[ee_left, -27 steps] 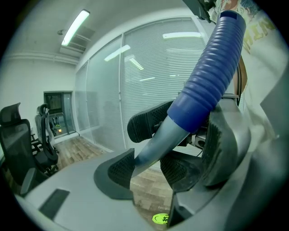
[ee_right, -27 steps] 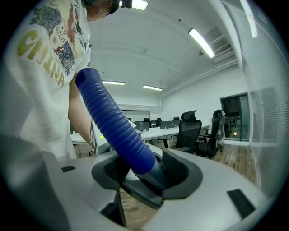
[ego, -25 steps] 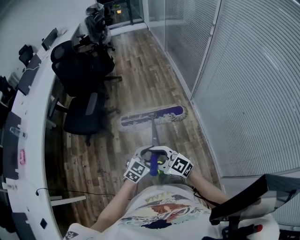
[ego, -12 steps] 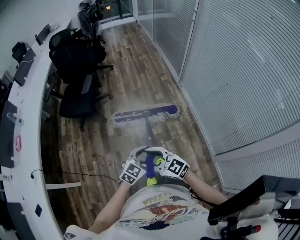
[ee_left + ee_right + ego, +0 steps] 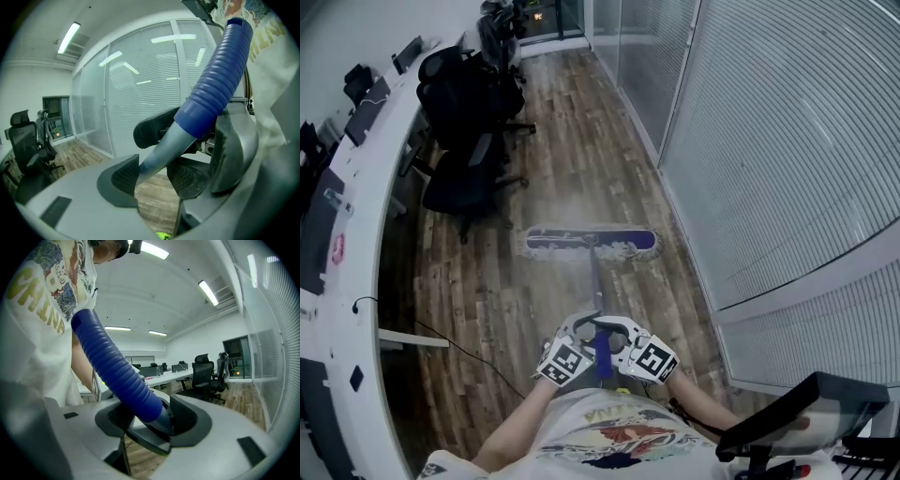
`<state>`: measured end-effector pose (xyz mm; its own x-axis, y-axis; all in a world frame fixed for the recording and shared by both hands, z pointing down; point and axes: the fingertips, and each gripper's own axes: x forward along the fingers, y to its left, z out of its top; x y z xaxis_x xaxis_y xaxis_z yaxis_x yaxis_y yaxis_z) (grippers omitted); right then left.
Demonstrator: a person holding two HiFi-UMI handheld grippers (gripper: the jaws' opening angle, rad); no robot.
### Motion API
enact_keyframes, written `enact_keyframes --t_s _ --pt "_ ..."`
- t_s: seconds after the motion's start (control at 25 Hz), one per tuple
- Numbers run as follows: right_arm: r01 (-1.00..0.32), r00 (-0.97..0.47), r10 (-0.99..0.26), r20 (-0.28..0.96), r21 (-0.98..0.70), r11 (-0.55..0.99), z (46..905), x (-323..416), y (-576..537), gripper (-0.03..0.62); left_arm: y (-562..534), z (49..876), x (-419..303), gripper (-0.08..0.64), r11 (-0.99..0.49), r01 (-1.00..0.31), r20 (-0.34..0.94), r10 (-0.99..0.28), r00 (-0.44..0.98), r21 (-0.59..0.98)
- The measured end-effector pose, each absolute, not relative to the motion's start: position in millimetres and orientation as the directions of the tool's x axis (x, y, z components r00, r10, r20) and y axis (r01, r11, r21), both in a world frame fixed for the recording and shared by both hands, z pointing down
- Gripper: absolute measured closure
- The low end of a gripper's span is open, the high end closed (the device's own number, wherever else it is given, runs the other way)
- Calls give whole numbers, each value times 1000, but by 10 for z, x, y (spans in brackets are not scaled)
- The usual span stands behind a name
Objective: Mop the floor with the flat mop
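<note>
The flat mop's purple head (image 5: pixel 591 241) lies across the wooden floor (image 5: pixel 487 291) ahead of me, fringe at its right end. Its grey shaft (image 5: pixel 596 286) runs back to a blue ribbed grip (image 5: pixel 603 354) at my waist. My left gripper (image 5: pixel 581 328) and right gripper (image 5: pixel 617 330) clasp the handle from either side, close together. In the left gripper view the grey shaft (image 5: pixel 161 152) passes between the left gripper (image 5: pixel 152 176) pads, below the blue grip (image 5: pixel 218 82). In the right gripper view the right gripper (image 5: pixel 150 420) is shut on the blue grip (image 5: pixel 119 369).
Black office chairs (image 5: pixel 469 112) stand at the far left beside a long curved white desk (image 5: pixel 356 216). A glass wall with blinds (image 5: pixel 769 141) runs along the right. A thin cable (image 5: pixel 478 361) crosses the floor at left. A dark screen edge (image 5: pixel 787 422) juts in at bottom right.
The mop head has slid back along the floor, away from the chairs, and now lies squarer across the boards. Both grippers moved back with the handle, still gripping it.
</note>
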<state>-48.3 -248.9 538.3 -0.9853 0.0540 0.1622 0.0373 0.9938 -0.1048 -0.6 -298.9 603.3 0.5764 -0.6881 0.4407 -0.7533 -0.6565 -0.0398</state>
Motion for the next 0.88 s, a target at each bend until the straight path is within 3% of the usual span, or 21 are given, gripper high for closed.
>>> enact_keyframes --t_s 0.36,0.88 --pt "46 -989 61 131 -111 993 5370 597 -1328 383 -1830 6000 1071 400 -650 -759 439 -693 572 -35" --pt "20 -992 33 119 -109 994 5455 960 -857 383 -1321 6104 1452 400 -700 -711 452 -656 605 -65"
